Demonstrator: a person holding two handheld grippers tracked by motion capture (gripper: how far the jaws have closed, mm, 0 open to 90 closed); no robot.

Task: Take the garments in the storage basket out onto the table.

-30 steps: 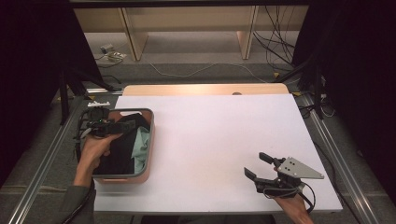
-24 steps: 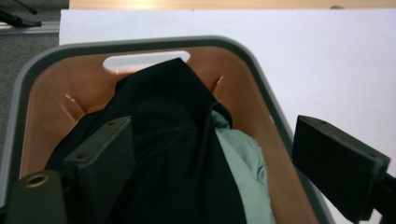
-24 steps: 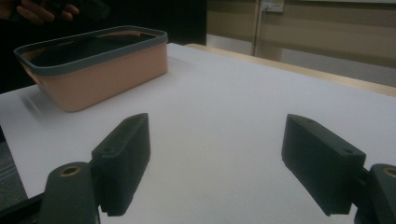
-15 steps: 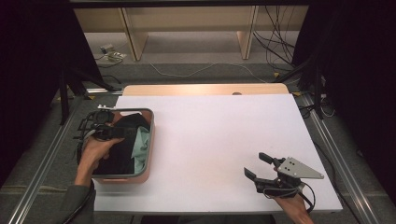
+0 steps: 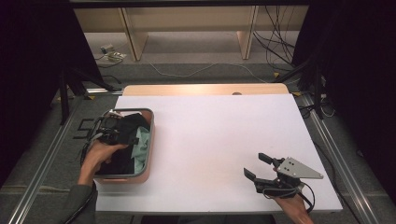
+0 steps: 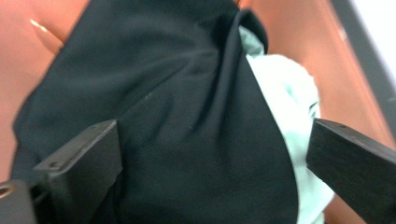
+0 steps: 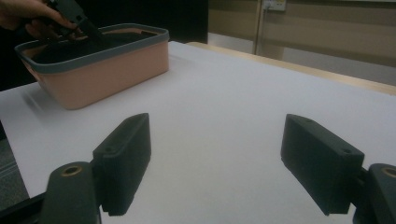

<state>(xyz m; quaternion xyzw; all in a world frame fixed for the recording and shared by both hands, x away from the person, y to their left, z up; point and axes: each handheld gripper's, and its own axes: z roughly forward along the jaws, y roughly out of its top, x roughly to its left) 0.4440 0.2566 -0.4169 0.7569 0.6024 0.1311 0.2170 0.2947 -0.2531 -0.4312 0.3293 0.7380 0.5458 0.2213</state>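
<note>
A black garment [image 6: 177, 121] lies bunched in a salmon-pink plastic basket [image 5: 145, 164] with a grey rim, which sits at about nine o'clock on the white table [image 5: 224, 135], close to the table's left edge. Beside the black cloth, toward the basket's three o'clock wall, a pale mint-green cloth [image 6: 294, 107] is tucked in, partly covered by the black one.

The left gripper [image 5: 112, 133] reaches down into the far part of the basket, held by the person's left hand [image 5: 95, 156]. In the left gripper view its fingers [image 6: 84, 158] stand wide apart, one over the black garment and the other out past the mint cloth near the basket wall; they close on nothing, though whether the tips touch the fabric I cannot tell.

Well apart, at about five o'clock on the table near its front edge, the right gripper [image 5: 259, 168] rests low over the bare white surface, its grey three-cornered plate on top and its cable trailing back toward the person. Its fingers [image 7: 123, 158] are spread wide and hold nothing. From the right gripper view the basket [image 7: 107, 60] sits far off at about ten o'clock, with the left hand above it.

Beyond the table's far edge, loose cables [image 5: 280, 46] run across the grey floor.
</note>
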